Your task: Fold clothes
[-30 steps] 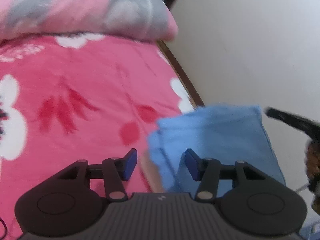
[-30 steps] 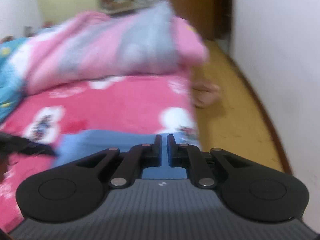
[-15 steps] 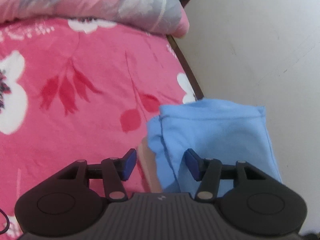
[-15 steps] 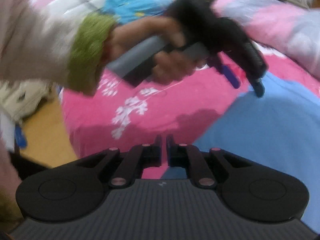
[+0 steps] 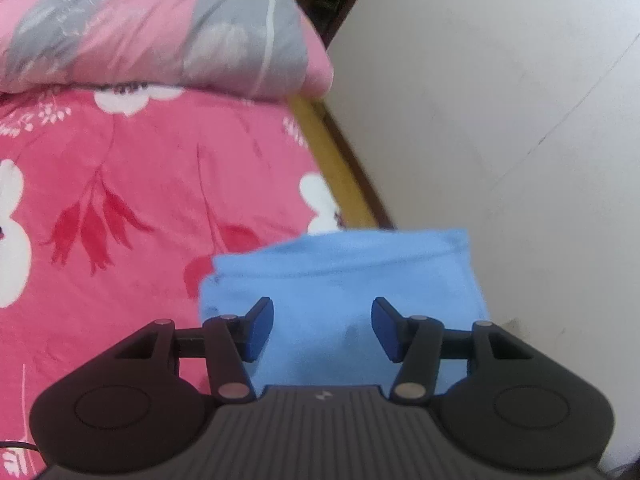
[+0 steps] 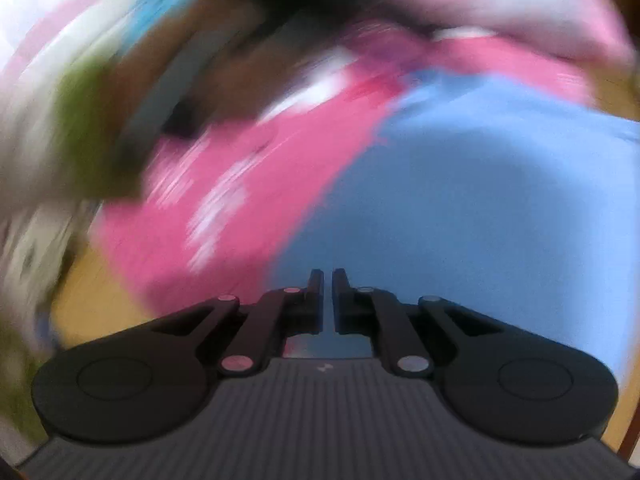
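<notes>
A folded light-blue garment (image 5: 344,272) lies at the right edge of the pink floral bedspread (image 5: 140,208). In the left wrist view my left gripper (image 5: 322,328) hovers just over its near part, open, with nothing between its blue pads (image 5: 260,326). The right wrist view is heavily motion-blurred; there the blue garment (image 6: 480,200) fills the right half. My right gripper (image 6: 327,300) is shut, its fingers nearly touching, with no cloth visible between them.
A rolled pink and grey quilt (image 5: 160,28) lies across the far end of the bed. The wooden bed rail (image 5: 340,168) and a white wall (image 5: 500,120) run along the right. A blurred hand with a green cuff (image 6: 92,120) shows at left.
The left gripper has shifted right, so the blue garment now sits centred under its open fingers. The right gripper keeps swinging fast and stays shut; its view has gone blurred.
</notes>
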`<state>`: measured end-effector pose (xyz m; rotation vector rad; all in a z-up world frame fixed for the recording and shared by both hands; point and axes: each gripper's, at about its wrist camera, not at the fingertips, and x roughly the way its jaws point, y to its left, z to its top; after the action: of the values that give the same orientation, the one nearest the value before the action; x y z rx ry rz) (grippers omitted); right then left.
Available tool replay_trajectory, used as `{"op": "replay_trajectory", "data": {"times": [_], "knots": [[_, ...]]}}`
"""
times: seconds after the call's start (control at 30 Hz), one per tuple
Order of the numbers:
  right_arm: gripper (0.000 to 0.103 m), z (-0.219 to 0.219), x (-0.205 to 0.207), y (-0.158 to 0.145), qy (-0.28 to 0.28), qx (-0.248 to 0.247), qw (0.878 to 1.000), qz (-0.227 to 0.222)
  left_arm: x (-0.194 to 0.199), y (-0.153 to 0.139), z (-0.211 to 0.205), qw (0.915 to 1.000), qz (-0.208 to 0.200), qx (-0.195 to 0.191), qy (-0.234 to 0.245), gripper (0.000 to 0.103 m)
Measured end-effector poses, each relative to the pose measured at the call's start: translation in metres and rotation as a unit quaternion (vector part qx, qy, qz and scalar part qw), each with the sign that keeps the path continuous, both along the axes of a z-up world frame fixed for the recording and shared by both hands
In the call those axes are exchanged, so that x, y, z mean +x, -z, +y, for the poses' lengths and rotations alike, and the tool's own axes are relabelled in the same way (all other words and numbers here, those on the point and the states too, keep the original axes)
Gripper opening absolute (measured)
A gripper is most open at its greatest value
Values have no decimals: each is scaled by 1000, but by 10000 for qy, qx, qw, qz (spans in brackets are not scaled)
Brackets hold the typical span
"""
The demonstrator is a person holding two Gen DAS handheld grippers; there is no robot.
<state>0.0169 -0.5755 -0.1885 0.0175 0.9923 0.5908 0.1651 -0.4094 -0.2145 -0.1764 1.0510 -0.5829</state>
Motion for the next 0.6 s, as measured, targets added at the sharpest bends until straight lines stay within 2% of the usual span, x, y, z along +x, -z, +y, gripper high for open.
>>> {"op": "replay_trajectory", "data": {"times": [0.07,0.17,0.23,0.3,0.4,0.5,0.57,0.6], "knots": [[6,-38,31,-11,898,-99,9950,-435,6,7,-9,9993,113,346,-30,55],[6,-71,73,-15,1379,-375,9846,-1011,11,14,-13,9978,331,570,-89,55],[6,-80,91,-4,1484,-446,9819,-1091,12,15,-18,9967,377,711,-82,56],[5,-90,106,19,1836,-657,9763,-941,13,15,-23,9956,400,845,-61,57],[6,-115,112,19,2510,-869,9597,-916,14,15,-30,9942,400,996,-5,60],[6,-105,107,0,2325,-517,9632,-1246,15,14,-35,9930,422,1104,8,60],[6,-91,107,-5,1884,-105,9744,-1224,16,13,-37,9923,458,1150,6,60],[6,-83,109,-1,1688,-80,9789,-1147,17,13,-37,9920,473,1171,7,60]]}}
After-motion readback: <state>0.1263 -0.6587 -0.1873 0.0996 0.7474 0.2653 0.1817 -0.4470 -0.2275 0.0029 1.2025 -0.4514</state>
